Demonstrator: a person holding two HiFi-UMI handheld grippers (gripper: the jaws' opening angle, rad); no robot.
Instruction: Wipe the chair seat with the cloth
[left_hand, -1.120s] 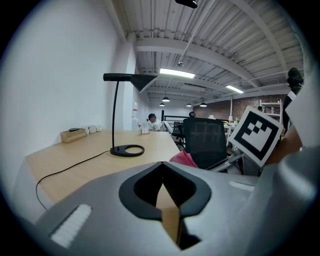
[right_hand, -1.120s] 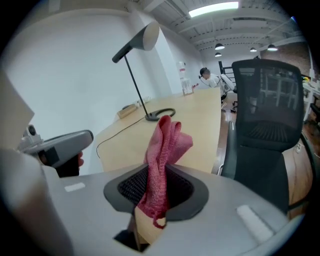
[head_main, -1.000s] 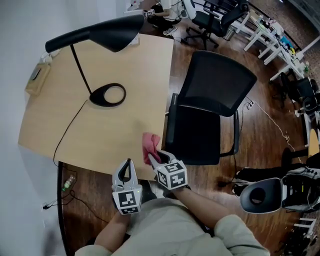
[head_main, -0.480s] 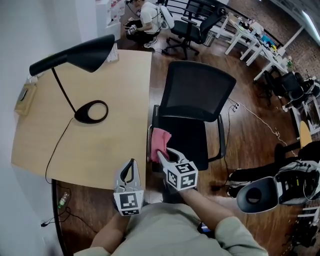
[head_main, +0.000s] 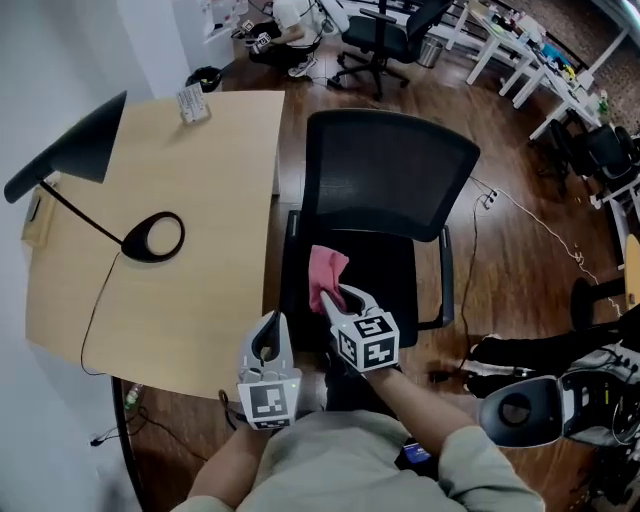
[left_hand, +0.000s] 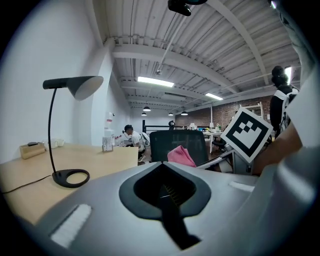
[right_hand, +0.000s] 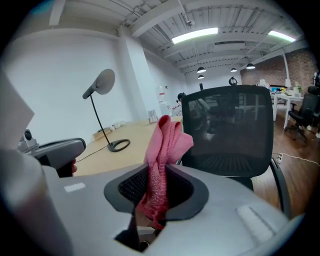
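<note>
The right gripper (head_main: 340, 297) is closed on the cloth (head_main: 325, 275): in the right gripper view the pink fabric is pinched between the two jaws and is bunched upward and forward out of them. The cloth's long axis is thus laid along the gripper's own pointing line, toward the backrest (head_main: 390, 170). The left gripper (head_main: 267, 335) is held with its jaws together and nothing between them.

The chair seat (head_main: 390, 268) is found directly below and ahead of the cloth. In the head view the cloth is seen over the seat's left front part; whether seat and cloth are touching cannot be told. The right gripper is judged much the nearer to the seat, while the left is kept off to the side, by the seat's front left corner and near the desk (head_main: 200, 160) edge. A lowering of the cloth onto the seat is judged to be what is called for.

The cloth is soft, nappy and folded into loose ridges. The seat is black, padded and roughly square with rounded corners; the backrest is of black mesh. The desk is of pale, smooth wood, and a black lamp (head_main: 150, 238) with a ring base is set on it.
</note>
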